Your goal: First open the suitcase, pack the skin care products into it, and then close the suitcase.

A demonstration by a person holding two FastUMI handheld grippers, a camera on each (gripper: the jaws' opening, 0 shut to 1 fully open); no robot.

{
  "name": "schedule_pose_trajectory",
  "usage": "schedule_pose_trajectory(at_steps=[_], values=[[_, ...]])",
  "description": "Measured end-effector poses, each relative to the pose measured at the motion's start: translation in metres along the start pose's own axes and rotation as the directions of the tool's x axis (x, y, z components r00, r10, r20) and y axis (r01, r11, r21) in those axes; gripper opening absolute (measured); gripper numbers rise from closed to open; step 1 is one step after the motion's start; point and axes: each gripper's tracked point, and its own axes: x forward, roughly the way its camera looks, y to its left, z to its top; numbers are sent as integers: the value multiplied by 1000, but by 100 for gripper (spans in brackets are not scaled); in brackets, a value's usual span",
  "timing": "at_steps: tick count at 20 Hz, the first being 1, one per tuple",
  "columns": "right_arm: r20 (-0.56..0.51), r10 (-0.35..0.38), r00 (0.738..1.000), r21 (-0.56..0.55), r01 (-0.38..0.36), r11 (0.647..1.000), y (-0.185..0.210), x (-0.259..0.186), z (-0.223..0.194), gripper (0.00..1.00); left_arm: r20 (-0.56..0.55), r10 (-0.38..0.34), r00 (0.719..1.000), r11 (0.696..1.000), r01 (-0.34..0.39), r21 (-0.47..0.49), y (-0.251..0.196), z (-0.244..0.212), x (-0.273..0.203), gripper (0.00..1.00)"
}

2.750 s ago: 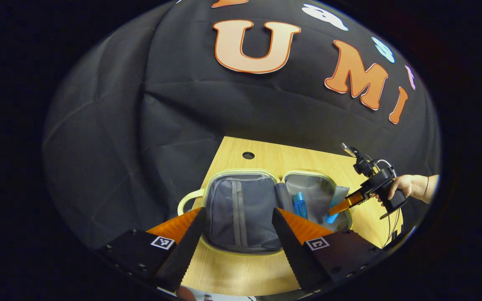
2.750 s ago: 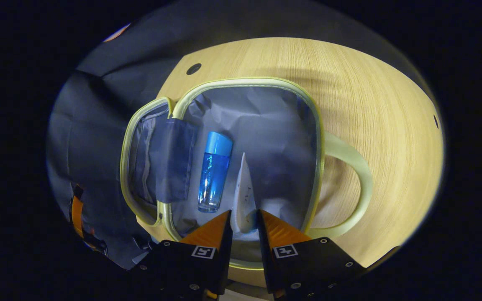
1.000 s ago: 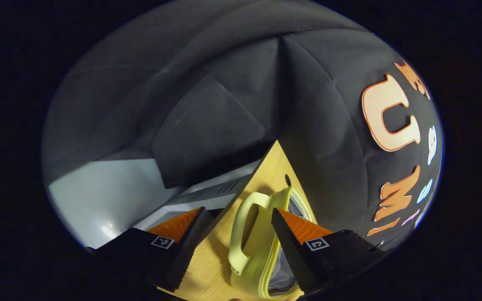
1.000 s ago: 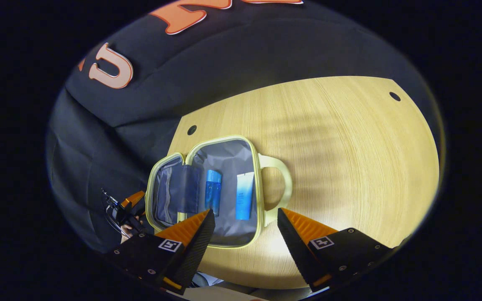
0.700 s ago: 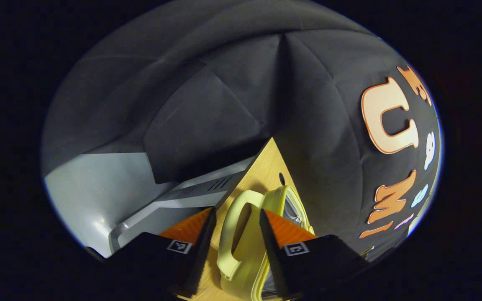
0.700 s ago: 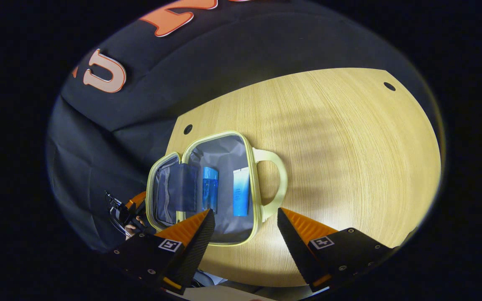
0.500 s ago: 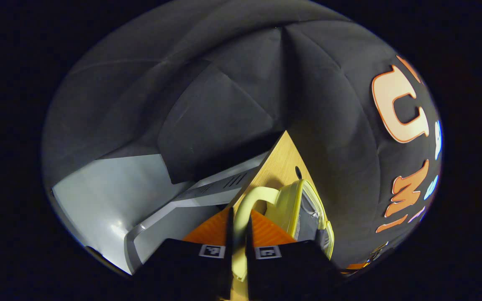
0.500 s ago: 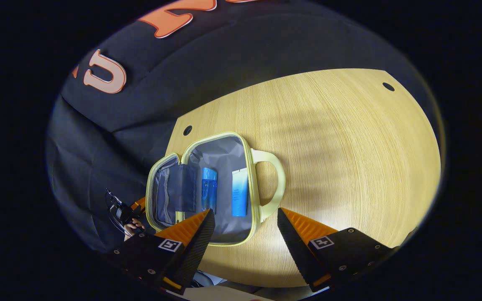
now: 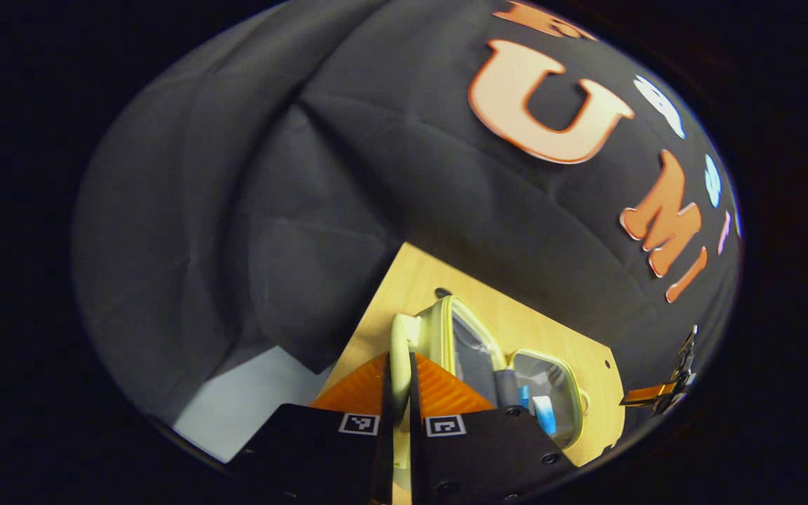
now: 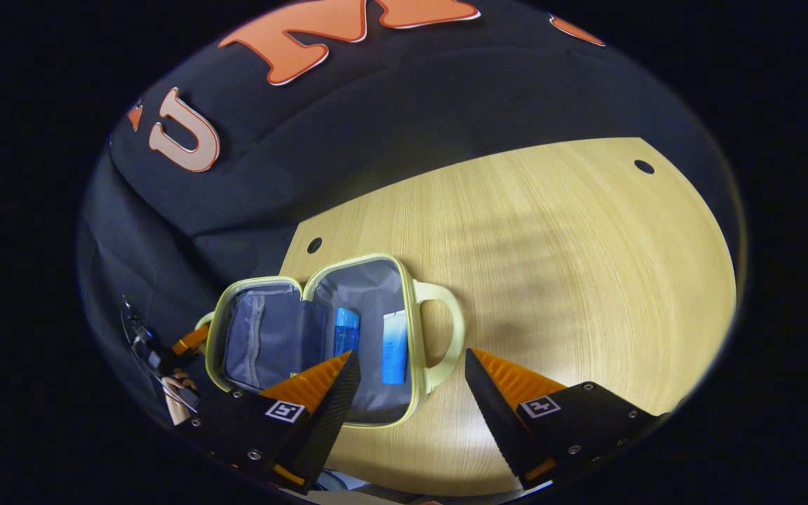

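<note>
Closing stage — my left gripper (image 9: 398, 414) jaws clamped on suitcase (image 10: 376, 294) handle (image 9: 399, 344); bottle (image 10: 345, 331), tube (image 10: 395, 356) packed; right gripper (image 10: 409, 382) jaws apart.

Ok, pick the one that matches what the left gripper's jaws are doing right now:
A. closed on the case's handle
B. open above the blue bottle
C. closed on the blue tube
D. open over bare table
A: in the left gripper view, the left gripper has its jaws pressed together on the pale handle of the open suitcase.
</note>
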Motion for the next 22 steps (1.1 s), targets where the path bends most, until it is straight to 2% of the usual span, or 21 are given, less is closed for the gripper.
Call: schedule_pose_trajectory(at_steps=[3, 7, 12, 16, 22], values=[[76, -17, 997, -33, 20, 999, -14, -12, 21, 96, 23, 0, 1000, 992, -3, 126, -54, 28, -8, 10], [171, -39, 984, -71, 52, 996, -42, -35, 50, 95, 39, 31, 999, 959, -40, 279, -124, 43, -17, 10], [257, -52, 965, -120, 86, 989, -85, -70, 83, 95, 55, 66, 996, 888, -83, 452, -218, 34, -28, 10], [276, -43, 960, -144, 86, 986, -118, -91, 92, 95, 45, 31, 999, 861, -49, 507, -300, 5, -17, 10], [286, -53, 957, -146, 98, 984, -168, -114, 98, 95, -57, -19, 998, 838, 47, 543, -395, -66, 23, 10]])
